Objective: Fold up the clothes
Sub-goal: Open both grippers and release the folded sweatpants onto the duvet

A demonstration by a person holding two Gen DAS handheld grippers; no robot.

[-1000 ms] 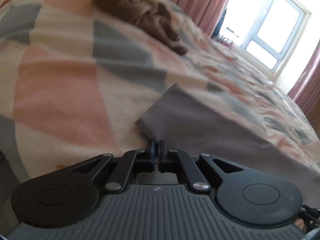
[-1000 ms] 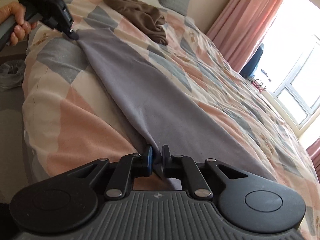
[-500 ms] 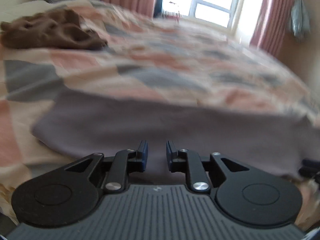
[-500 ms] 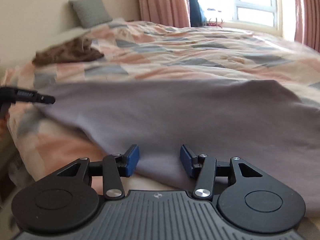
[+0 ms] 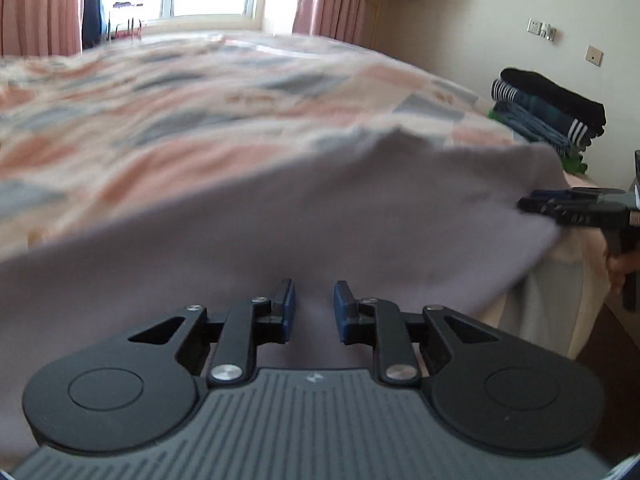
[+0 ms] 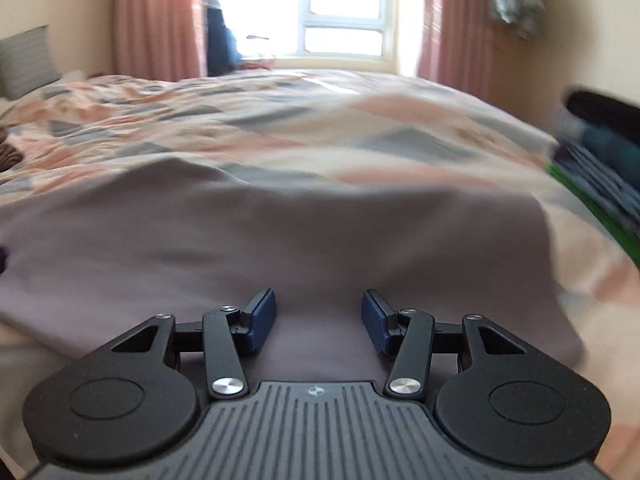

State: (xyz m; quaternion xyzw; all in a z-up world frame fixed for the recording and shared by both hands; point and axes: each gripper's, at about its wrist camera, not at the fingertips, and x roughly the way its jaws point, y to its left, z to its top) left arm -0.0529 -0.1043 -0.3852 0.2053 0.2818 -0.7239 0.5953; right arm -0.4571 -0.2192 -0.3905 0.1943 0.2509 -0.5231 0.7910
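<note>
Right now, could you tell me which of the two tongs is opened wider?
The right tongs: their blue pads stand clearly farther apart than those of the left tongs, both over the grey cloth.

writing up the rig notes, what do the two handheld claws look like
Both match: the left claw and right claw have blue pads on black linkage fingers with silver pivot screws, two round black housings, and a ribbed grey body bearing a small logo. No cables or sleeves show.

Both wrist views sit low, sharing the grey cloth [image 5: 280, 232] and the window [image 6: 344, 12].
</note>
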